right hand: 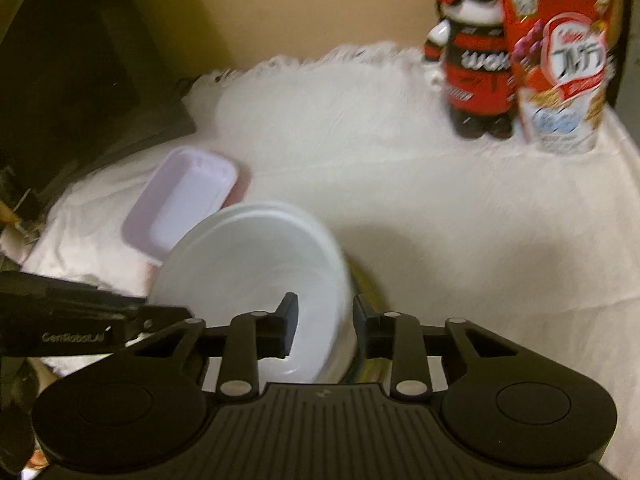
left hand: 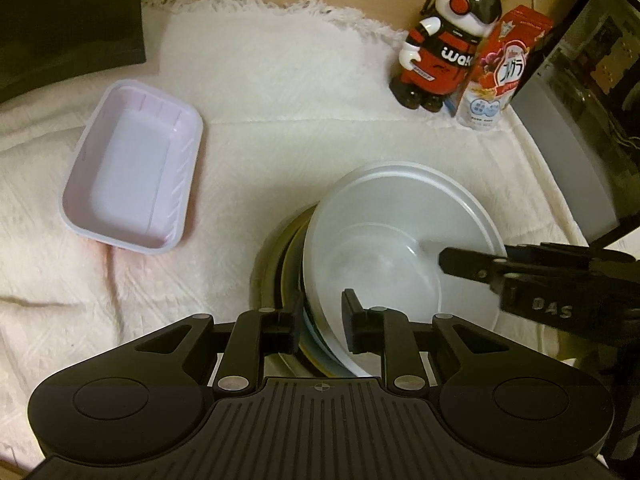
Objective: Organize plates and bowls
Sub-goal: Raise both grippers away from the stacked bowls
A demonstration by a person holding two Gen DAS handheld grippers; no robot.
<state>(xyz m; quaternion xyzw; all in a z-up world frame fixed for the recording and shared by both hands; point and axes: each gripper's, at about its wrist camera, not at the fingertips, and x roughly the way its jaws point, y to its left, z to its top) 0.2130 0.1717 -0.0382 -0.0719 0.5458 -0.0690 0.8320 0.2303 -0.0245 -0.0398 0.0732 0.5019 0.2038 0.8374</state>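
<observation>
- On the desk, a white textured cloth with a fringed edge [left hand: 304, 92] covers the work surface.
- A translucent white round plastic bowl [left hand: 392, 232] sits tilted on a stack of dishes [left hand: 292, 280], near the front of the cloth. The stack shows dark and yellowish rims at the bowl's left side; the separate items in it cannot be told apart.
- The left gripper [left hand: 322, 320] straddles the near rim of the bowl: one of its fingers [left hand: 354, 320] is inside the bowl, the other is outside against the stack. The fingers stand close together about the rim; whether they press on it cannot be told.
- The right gripper [right hand: 324, 330] straddles the bowl's right rim, with one finger inside and one outside. The fingers are clamped on the rim. This view is motion-blurred.
- A pale pink rectangular plastic tray [left hand: 132, 172] lies empty on the cloth, to the left of the bowl and apart from it.
- A red, black and white panda figurine [left hand: 444, 40] stands upright at the far right of the cloth, touching a red and white printed carton [left hand: 500, 68] beside it.
</observation>
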